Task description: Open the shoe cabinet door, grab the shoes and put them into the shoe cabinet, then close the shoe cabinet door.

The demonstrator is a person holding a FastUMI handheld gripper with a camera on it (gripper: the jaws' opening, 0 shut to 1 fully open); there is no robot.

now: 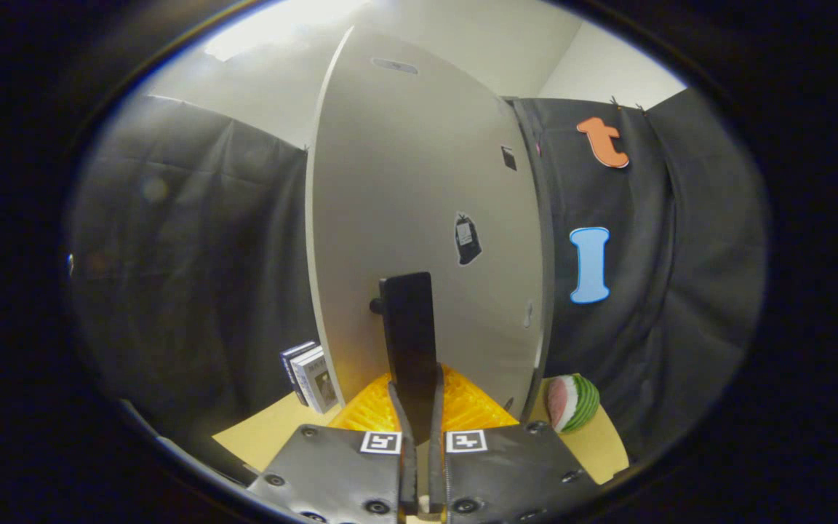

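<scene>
I've got the gripper (417,407) right up against the shoe cabinet door (419,218), and its jaws are nearly together, pinching the dark upright handle (409,342) that stands out from the door's face, both sides pressing on its lower end. The door fills the space straight ahead, a pale flat panel seen at an angle, with a small dark knob at the handle's left side. This is a stiff, rigid board on hinges, I'd judge, light enough to swing but it'll want a steady arc, not a straight tug. The handle looks smooth, so I'd stay low on it with a firm squeeze to stop it sliding out. Below the door there's an orange ridged mat (470,407) on the table (273,433), small boxes (311,377) to the left, a watermelon toy (573,402) to the right.
</scene>
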